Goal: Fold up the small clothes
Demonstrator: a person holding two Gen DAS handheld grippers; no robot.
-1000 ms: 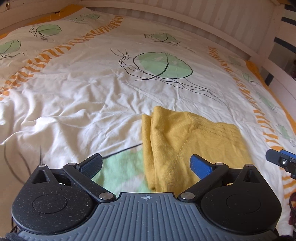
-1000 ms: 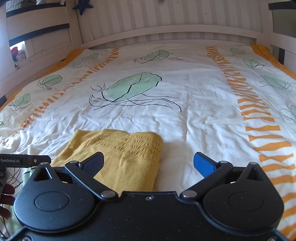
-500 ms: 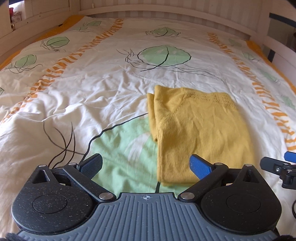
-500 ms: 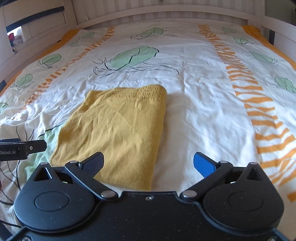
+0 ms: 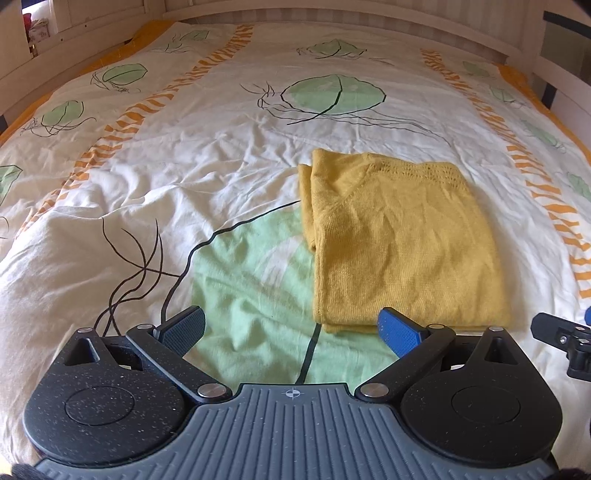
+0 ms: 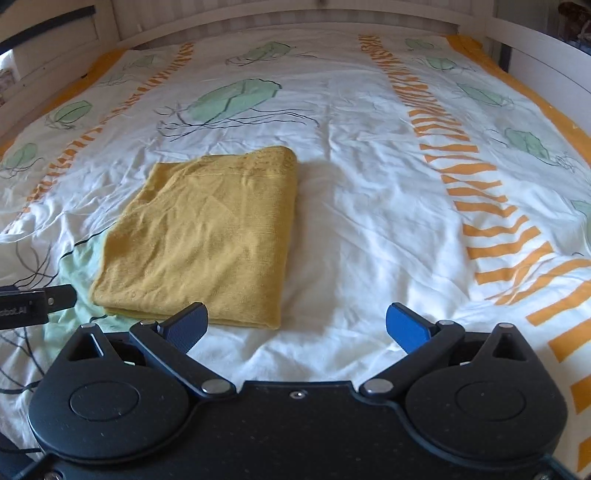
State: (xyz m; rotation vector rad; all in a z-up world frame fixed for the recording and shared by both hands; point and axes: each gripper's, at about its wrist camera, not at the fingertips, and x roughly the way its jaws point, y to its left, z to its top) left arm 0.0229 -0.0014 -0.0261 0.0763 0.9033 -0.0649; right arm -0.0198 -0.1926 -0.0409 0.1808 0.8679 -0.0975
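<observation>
Yellow knit garment (image 5: 402, 243) lies folded into a flat rectangle on the bed cover (image 5: 155, 206), its layered edges showing along the left side and at the near end. A band of open lacework runs across its far end. Its near left corner rests over a large pale green leaf shape printed on the cover; the rest sits on white, wrinkled fabric with orange striped bands and smaller green leaves. From the right wrist view the garment (image 6: 207, 240) sits ahead and to the left. The left gripper (image 5: 291, 328) is spread wide and holds nothing, its right finger just before the garment's near edge. The right gripper (image 6: 295, 325) is likewise wide apart and empty, its left finger at the garment's near right corner. A pale wooden bed frame (image 6: 258, 18) surrounds the cover.
</observation>
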